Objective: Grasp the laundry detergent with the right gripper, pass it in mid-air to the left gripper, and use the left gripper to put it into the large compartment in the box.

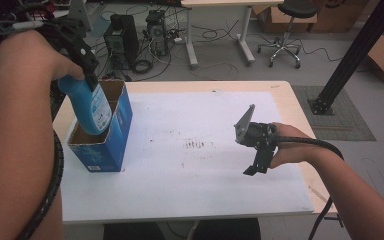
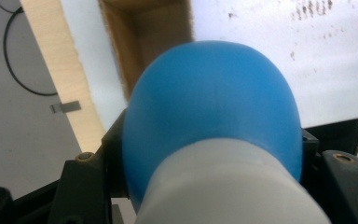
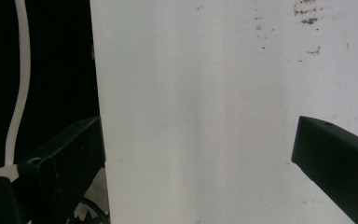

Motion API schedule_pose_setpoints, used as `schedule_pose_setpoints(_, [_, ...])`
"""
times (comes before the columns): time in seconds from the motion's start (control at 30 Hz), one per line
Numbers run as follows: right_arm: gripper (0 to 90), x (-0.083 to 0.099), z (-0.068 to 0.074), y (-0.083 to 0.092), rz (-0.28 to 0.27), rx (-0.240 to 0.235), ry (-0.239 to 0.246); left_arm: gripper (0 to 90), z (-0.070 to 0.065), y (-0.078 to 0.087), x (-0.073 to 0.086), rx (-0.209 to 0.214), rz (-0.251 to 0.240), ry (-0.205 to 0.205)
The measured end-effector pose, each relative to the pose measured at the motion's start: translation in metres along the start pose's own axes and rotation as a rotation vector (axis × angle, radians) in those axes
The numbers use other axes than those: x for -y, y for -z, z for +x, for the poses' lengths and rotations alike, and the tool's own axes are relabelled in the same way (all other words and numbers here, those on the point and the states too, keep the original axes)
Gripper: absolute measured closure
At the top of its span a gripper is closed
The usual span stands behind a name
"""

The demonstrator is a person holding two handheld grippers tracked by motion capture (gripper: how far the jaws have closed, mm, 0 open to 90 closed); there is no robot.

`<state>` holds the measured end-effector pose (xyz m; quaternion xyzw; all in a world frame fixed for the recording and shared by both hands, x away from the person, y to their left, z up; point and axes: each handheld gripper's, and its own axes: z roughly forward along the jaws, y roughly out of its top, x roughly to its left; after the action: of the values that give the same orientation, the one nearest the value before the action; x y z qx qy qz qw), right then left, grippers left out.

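A blue bottle (image 1: 91, 107) with a white cap (image 2: 228, 186) hangs tilted, its bottom end dipping into the open top of a blue cardboard box (image 1: 111, 142) at the table's left. My left gripper (image 1: 89, 75) is shut on the bottle near its cap end; in the left gripper view the bottle (image 2: 214, 107) sits between the jaws with the box's brown inside (image 2: 154, 32) beyond it. My right gripper (image 1: 256, 167) hovers over the right side of the white sheet (image 1: 190, 165), its jaws wide open with nothing between them (image 3: 200, 154).
The white sheet covers most of the wooden table (image 1: 295, 107) and bears brown specks (image 1: 197, 145) at its middle. Beyond the table stand computer towers (image 1: 122, 37), cables, a desk and a stool (image 1: 285, 30). A black post (image 1: 350, 60) rises at the right.
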<state>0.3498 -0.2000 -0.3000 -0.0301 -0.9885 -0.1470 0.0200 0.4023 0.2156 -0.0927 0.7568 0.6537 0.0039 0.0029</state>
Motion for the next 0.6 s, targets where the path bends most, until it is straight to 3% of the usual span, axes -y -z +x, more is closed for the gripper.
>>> schedule_pose_setpoints(0.27, [2.7, 0.003, -0.002, 0.0, 0.0, -0.001, -0.007, 38.5, 0.02, -0.01, -0.004, 0.006, -0.01, 0.05])
schedule_pose_setpoints(0.6, [2.8, 0.004, -0.003, -0.005, -0.003, -0.006, -0.017, 38.5, 0.037, -0.039, -0.012, -0.001, -0.008, 0.059])
